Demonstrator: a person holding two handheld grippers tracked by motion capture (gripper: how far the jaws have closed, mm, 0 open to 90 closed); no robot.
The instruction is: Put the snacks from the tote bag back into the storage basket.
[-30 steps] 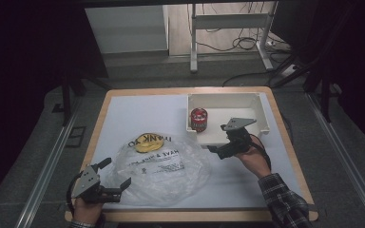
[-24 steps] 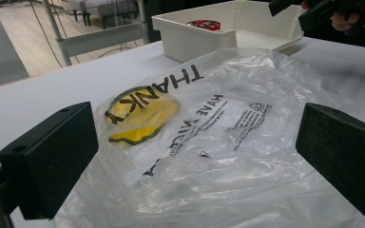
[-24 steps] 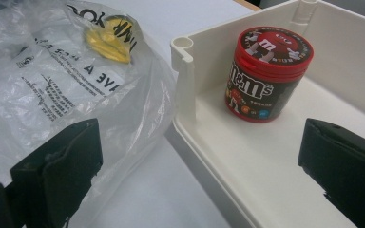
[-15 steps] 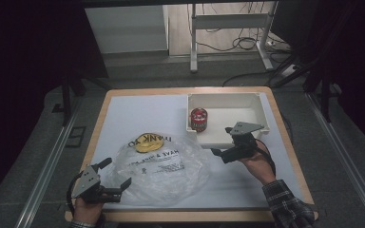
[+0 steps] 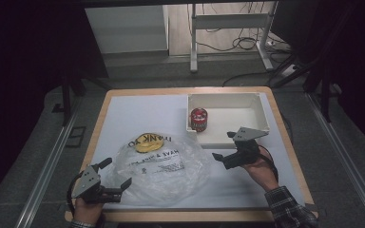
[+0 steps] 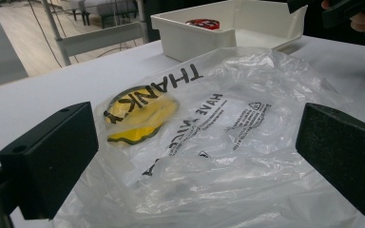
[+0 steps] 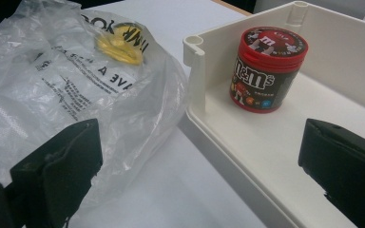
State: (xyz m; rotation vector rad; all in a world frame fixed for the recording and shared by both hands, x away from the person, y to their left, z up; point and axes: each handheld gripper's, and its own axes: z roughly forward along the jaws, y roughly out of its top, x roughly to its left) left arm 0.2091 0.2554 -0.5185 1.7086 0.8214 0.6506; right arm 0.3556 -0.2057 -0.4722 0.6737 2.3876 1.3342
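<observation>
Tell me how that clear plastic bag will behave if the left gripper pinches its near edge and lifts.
The plastic bag looks thin and crumpled, so it would likely drape limply rather than hold shape. Its glossy film may slip between the jaws of the left gripper. The yellow item inside would probably slide toward the lowest point.

Yellow item (image 6: pixel 140 116) sits inside the plastic bag (image 5: pixel 159 166), blurred by film, type unclear. Small print on bag unreadable. Candy tub (image 5: pixel 198 119) base hidden behind white tray (image 5: pixel 261 114) wall in high view.
</observation>
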